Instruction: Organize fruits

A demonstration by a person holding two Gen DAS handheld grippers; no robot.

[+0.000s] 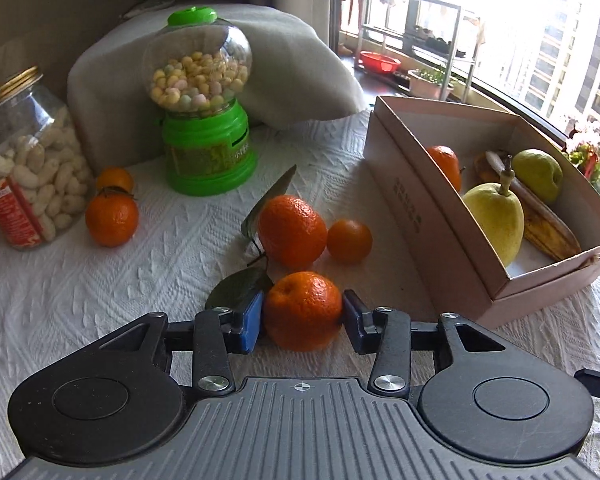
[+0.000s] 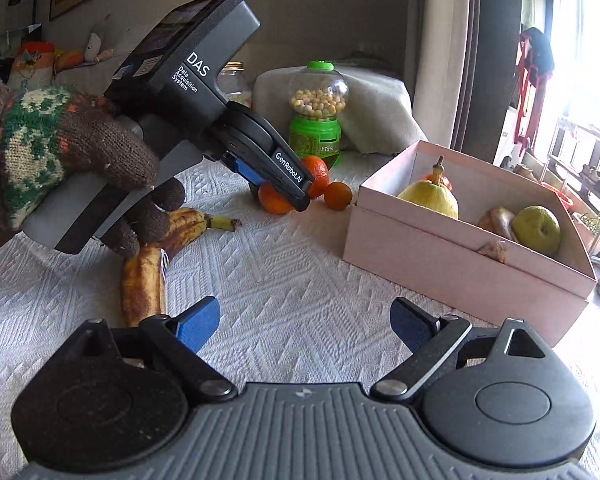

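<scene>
Left wrist view, my left gripper half open, pads flanking a tangerine, right gripper wide open, empty

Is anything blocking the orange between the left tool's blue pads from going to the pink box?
Nothing visible. The orange sits between the left tool pads; bare cloth lies between it and the open-topped box.

Daylight from blown-out window — sharp frames, fisheye-bent edges
</scene>
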